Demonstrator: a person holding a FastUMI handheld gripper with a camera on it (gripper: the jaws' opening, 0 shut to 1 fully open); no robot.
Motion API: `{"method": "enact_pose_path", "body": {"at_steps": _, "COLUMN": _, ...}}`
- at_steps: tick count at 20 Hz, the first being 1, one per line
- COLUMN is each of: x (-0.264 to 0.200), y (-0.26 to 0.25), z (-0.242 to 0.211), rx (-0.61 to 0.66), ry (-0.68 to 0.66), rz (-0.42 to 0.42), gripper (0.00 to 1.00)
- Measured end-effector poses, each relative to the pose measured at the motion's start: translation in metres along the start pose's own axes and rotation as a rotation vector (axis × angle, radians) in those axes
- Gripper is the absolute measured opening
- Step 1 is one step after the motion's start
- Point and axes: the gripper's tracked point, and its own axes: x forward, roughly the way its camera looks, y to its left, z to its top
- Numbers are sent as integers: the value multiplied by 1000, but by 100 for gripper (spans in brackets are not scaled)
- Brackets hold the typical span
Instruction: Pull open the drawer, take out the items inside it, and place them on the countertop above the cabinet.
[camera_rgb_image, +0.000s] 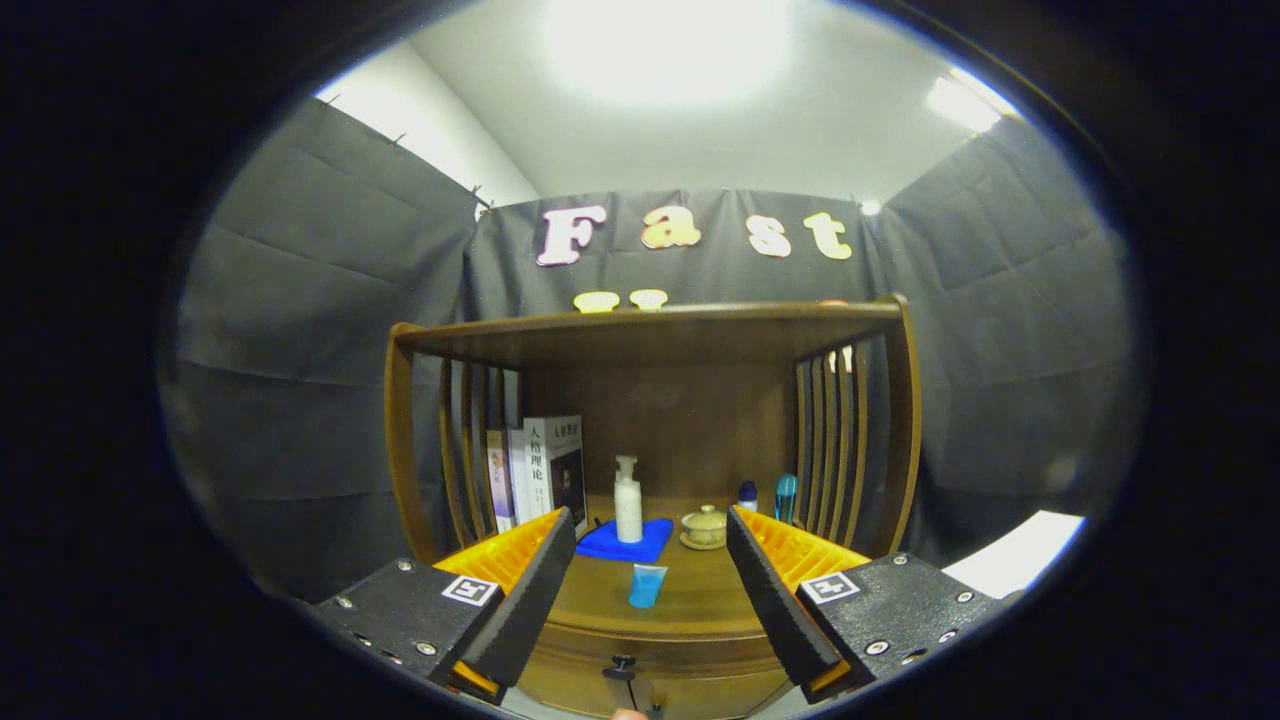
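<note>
My gripper (650, 590) is open, its two fingers spread wide with nothing between them. Ahead stands a brown wooden cabinet with a countertop (690, 585). A small blue tube (647, 585) stands on the countertop's front part, just ahead of the fingers and between them. Under the countertop's edge is the drawer front (570, 680), with a small dark knob (622, 664) low between the fingers. The drawer looks closed and its inside is hidden.
Farther back on the countertop a white pump bottle (628, 500) stands on a blue cloth (625, 542). A lidded tea cup (704, 525), two small bottles (768, 495) and upright books (535, 470) stand near the back. A shelf (650, 325) spans overhead between slatted sides.
</note>
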Motion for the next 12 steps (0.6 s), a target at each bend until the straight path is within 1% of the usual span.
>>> {"method": "enact_pose_path", "body": {"at_steps": 2, "x": -7, "y": 3, "z": -4, "rx": -40, "ry": 31, "rz": -17, "gripper": 94}}
{"method": "enact_pose_path", "body": {"at_steps": 3, "x": -11, "y": 7, "z": -10, "rx": -36, "ry": 53, "rz": -21, "gripper": 94}}
{"method": "enact_pose_path", "body": {"at_steps": 5, "x": -13, "y": 11, "z": -18, "rx": 22, "ry": 78, "rz": -19, "gripper": 94}}
{"method": "enact_pose_path", "body": {"at_steps": 8, "x": -13, "y": 5, "z": -20, "rx": 106, "ry": 93, "rz": -34, "gripper": 94}}
{"method": "enact_pose_path", "body": {"at_steps": 10, "x": -14, "y": -8, "z": -22, "rx": 100, "ry": 90, "rz": -74, "gripper": 95}}
{"method": "enact_pose_path", "body": {"at_steps": 12, "x": -15, "y": -5, "z": -24, "rx": 92, "ry": 94, "rz": -80, "gripper": 95}}
